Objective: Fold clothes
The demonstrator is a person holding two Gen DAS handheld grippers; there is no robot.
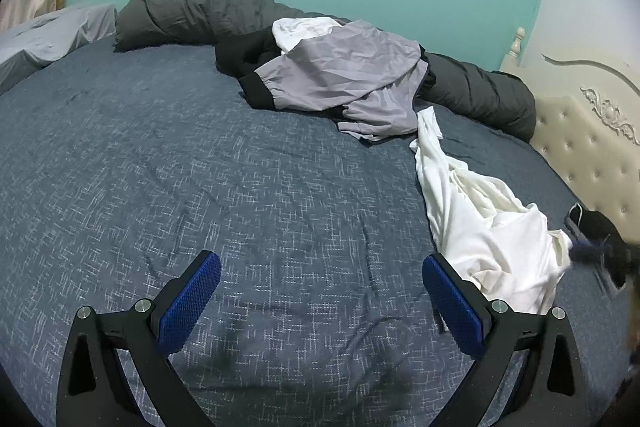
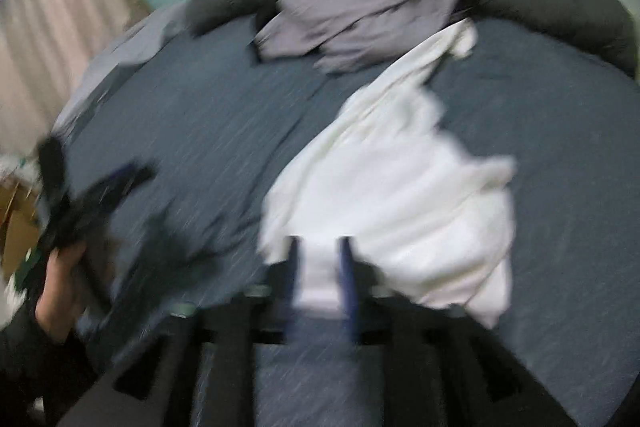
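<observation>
right tongs (image 2: 320, 267) parted, white garment (image 2: 400, 187) between them

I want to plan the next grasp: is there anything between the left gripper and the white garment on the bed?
Nothing visible does. The left gripper is open over bare blue bedspread, and the white garment lies just beyond its right finger, with only bedspread between them. The grey garment lies farther back.
</observation>
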